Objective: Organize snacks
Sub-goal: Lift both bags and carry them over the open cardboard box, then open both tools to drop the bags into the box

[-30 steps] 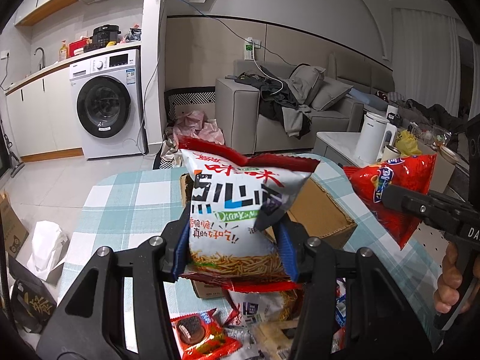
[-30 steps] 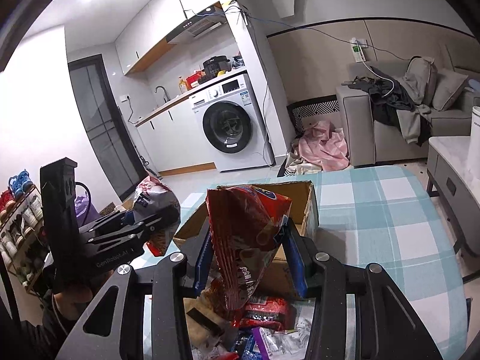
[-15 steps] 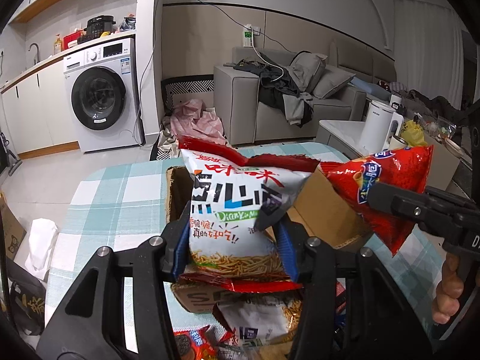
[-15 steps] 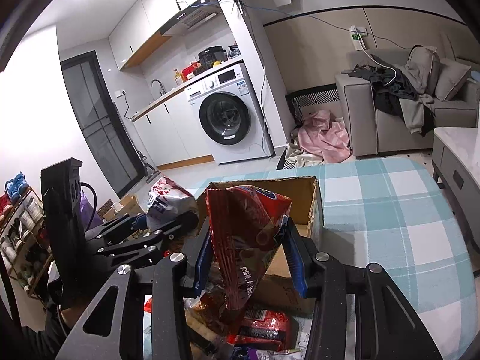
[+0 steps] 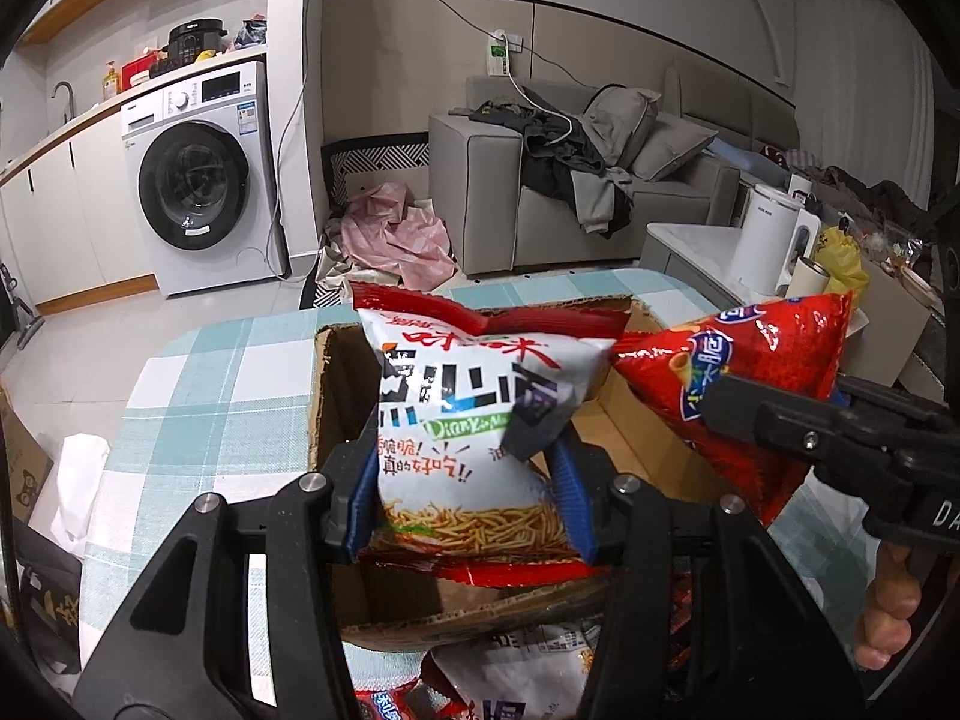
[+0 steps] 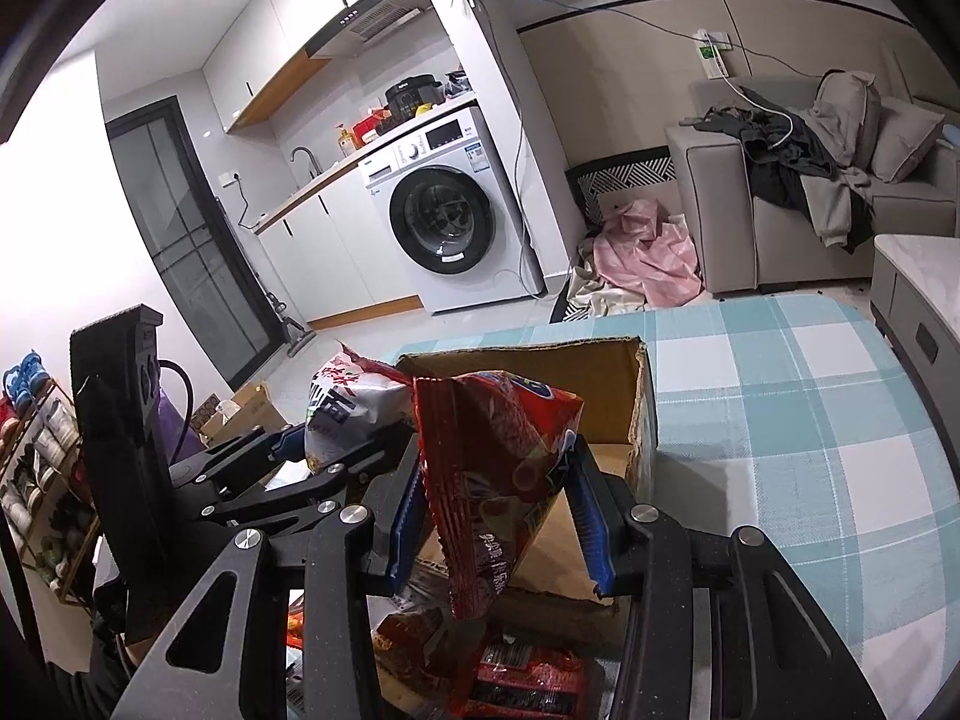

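Open cardboard box (image 5: 336, 396) (contents hidden)

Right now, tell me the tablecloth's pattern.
Light blue and white plaid tablecloth, clearest in the right wrist view.

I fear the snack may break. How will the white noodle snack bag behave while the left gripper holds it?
The white noodle snack bag looks puffed with air, so probably light and springy. The left gripper pinches its lower part; the film creases there, so it likely deforms easily. The glossy film may slip, and the printed thin sticks probably crush under a harder squeeze.
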The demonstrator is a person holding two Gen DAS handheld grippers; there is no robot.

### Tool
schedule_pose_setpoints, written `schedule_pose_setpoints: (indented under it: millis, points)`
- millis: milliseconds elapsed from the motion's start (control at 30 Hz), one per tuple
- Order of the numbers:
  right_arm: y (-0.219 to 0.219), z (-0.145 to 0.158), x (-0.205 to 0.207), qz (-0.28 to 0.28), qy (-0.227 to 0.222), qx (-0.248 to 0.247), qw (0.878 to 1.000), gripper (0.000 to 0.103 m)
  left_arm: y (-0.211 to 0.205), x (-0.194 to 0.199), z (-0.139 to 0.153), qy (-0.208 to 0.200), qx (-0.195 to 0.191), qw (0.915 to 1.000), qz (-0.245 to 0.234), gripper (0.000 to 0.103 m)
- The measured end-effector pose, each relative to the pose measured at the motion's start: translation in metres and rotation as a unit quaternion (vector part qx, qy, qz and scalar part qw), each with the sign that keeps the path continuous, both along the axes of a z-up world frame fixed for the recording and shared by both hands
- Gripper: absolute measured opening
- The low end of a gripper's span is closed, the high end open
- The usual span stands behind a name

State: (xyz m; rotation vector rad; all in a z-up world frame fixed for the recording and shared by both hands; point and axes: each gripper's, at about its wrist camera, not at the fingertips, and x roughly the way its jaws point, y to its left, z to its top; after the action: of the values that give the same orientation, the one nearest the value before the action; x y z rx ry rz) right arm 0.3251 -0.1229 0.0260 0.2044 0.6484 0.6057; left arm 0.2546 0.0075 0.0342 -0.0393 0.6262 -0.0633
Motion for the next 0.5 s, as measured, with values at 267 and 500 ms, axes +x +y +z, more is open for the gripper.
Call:
schedule_pose_setpoints:
  millis: [267, 500]
  points:
    - [0.004, -0.009, 0.015, -0.008, 0.015, -0.005, 1.0, 0.044, -0.004, 0.022, -0.013, 0.019, 0.014, 0.9997, 0.0, 0.046]
    - [0.009, -0.018, 0.023, -0.01, 0.024, -0.014, 1.0, 0.044, -0.007, 0.03, -0.024, 0.036, 0.013, 0.9993, -0.002, 0.046]
